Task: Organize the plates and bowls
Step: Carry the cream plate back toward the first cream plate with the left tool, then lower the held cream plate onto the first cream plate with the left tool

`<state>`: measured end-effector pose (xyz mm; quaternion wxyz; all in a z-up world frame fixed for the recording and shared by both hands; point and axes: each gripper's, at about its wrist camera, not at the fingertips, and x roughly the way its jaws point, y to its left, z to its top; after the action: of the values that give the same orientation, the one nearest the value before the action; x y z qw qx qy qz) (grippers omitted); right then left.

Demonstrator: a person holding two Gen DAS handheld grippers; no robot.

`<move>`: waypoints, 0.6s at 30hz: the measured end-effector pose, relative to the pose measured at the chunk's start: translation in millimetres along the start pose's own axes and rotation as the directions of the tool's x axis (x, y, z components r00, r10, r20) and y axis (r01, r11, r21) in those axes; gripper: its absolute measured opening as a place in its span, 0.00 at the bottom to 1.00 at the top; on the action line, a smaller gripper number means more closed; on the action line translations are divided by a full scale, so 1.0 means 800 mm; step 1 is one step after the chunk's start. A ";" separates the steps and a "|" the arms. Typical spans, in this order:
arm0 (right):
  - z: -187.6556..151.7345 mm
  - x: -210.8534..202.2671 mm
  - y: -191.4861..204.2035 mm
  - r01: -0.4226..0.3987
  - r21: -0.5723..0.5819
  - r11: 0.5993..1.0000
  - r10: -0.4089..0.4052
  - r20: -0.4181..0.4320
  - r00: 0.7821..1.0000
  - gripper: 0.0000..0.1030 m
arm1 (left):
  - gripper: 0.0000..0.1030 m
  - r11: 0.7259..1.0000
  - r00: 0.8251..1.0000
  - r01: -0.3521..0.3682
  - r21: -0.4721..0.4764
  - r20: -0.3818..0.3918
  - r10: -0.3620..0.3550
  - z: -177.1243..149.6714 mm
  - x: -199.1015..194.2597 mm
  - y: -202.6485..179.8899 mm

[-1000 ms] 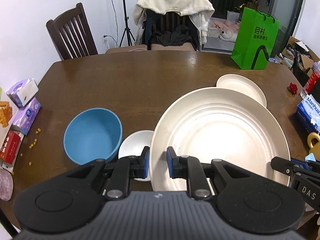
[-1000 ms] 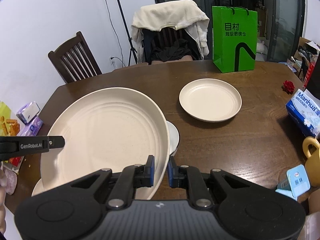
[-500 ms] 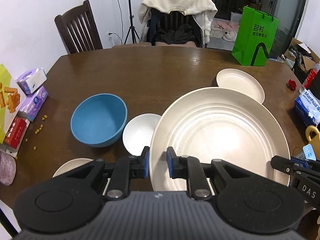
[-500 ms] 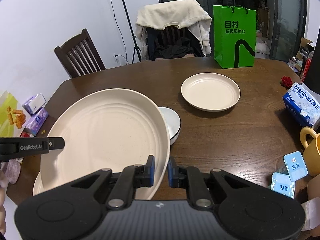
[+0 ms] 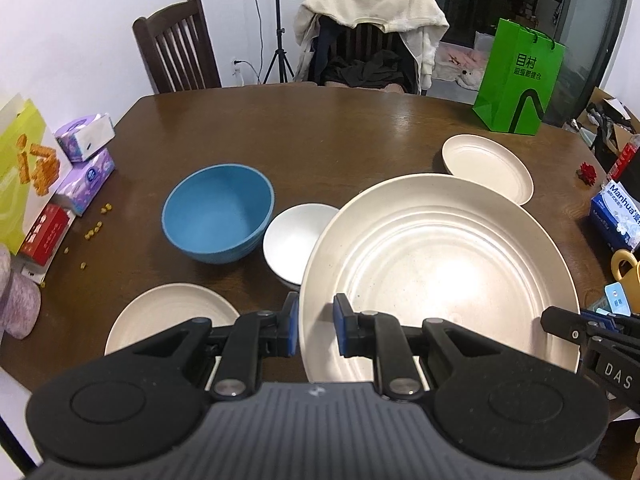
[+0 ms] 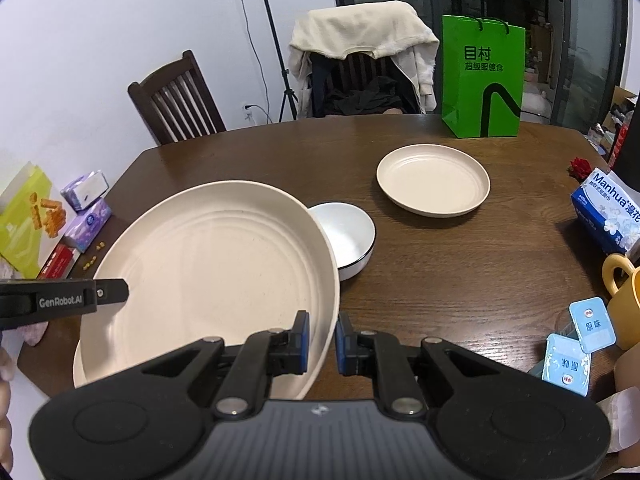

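A dark wooden table [image 5: 320,136] carries a blue bowl [image 5: 218,212], a white bowl [image 5: 294,240] and two small cream plates [image 5: 488,166] [image 5: 168,316]. Tissue packs [image 5: 84,136], a green bag [image 5: 516,80] and a yellow mug [image 6: 624,296] sit at its edges.

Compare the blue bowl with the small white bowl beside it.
The blue bowl is larger and deeper than the white bowl. The blue bowl is in full view; the white bowl is partly hidden behind the big cream plate. The white bowl has a dark rim line. Both are upright, empty, on the table.
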<state>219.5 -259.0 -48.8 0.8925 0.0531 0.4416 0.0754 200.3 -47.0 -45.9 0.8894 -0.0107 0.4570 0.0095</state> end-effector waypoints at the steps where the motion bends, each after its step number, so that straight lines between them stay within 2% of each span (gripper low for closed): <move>1: -0.002 0.000 0.002 -0.003 -0.003 1.000 0.003 -0.002 1.000 0.12 | 0.18 1.000 1.000 -0.001 -0.004 0.000 0.001 -0.002 -0.001 0.002; 18: -0.035 0.013 0.030 -0.019 -0.014 1.000 0.018 -0.042 0.999 0.13 | 0.18 1.000 0.999 0.004 -0.021 -0.032 -0.005 -0.034 0.008 0.041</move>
<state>201.3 -232.9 -69.9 0.8827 0.0492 0.4590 0.0880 180.8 -14.7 -67.0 0.8818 -0.0211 0.4710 0.0121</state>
